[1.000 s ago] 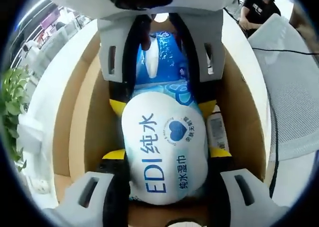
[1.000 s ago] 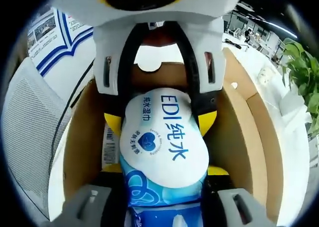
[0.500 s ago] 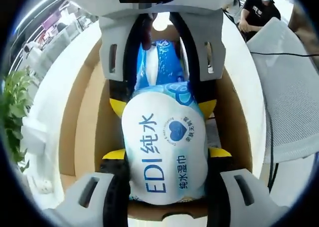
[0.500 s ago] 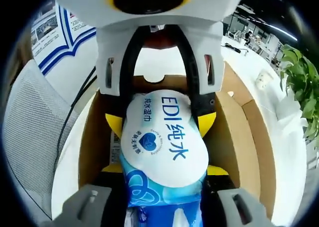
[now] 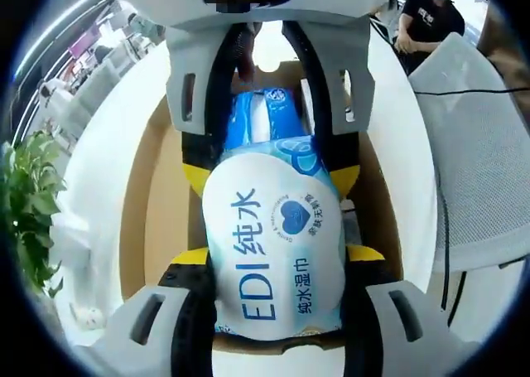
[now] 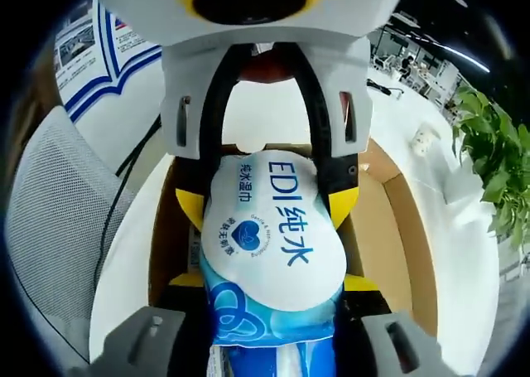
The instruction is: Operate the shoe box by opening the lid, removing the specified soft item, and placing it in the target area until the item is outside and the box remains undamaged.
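White-and-blue wet wipes pack (image 5: 273, 253) clamped endwise between left hand-held gripper (image 5: 273, 315) and right hand-held gripper (image 6: 269, 306), above cardboard shoe box (image 6: 393, 228)

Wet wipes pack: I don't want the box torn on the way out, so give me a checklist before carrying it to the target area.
1. Left gripper shut on the wet wipes pack: ok.
2. Right gripper shut on the same pack from the opposite end: ok.
3. Pack held level between both grippers: ok.
4. Pack clear of the shoe box walls: ok, box lies open below it.
5. Box undamaged: cannot tell, partly hidden.
6. Target area located: cannot tell.
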A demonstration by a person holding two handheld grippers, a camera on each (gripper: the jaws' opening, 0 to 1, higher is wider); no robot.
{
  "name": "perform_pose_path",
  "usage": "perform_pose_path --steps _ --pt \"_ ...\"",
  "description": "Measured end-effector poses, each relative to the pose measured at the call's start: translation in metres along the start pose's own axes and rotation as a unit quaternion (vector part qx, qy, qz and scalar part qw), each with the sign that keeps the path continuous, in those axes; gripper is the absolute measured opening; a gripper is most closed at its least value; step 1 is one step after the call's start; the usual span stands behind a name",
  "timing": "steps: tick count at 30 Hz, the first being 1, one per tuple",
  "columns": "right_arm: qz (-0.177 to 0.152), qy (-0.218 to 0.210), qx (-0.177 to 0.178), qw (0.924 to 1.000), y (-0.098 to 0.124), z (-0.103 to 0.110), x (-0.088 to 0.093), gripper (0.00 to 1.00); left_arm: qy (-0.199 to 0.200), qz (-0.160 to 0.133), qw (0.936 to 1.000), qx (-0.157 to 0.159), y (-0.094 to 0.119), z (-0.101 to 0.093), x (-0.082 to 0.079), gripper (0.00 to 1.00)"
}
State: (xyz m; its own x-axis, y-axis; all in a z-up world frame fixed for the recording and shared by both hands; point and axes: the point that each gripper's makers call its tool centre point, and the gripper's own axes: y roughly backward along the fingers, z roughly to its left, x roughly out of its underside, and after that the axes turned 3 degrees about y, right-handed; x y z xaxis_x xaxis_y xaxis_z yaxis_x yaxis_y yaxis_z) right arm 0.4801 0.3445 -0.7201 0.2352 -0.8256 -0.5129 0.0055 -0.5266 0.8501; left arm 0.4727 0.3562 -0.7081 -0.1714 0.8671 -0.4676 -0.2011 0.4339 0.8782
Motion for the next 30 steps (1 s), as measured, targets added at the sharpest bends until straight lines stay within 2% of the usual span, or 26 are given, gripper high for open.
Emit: perform_pose_path --steps 14,30 --pt "-0.008 -0.012 0.03 0.9994 0.032 0.002 0.007 0.55 -0.031 0.005 0.9995 -0.004 0.011 -0.003 -0.031 0.59" --pt "-0.01 -0.037 0.065 0.9971 0.072 0.009 0.033 0.55 -0.075 0.007 0.9971 0.0 0.008 -0.013 -0.078 0.59"
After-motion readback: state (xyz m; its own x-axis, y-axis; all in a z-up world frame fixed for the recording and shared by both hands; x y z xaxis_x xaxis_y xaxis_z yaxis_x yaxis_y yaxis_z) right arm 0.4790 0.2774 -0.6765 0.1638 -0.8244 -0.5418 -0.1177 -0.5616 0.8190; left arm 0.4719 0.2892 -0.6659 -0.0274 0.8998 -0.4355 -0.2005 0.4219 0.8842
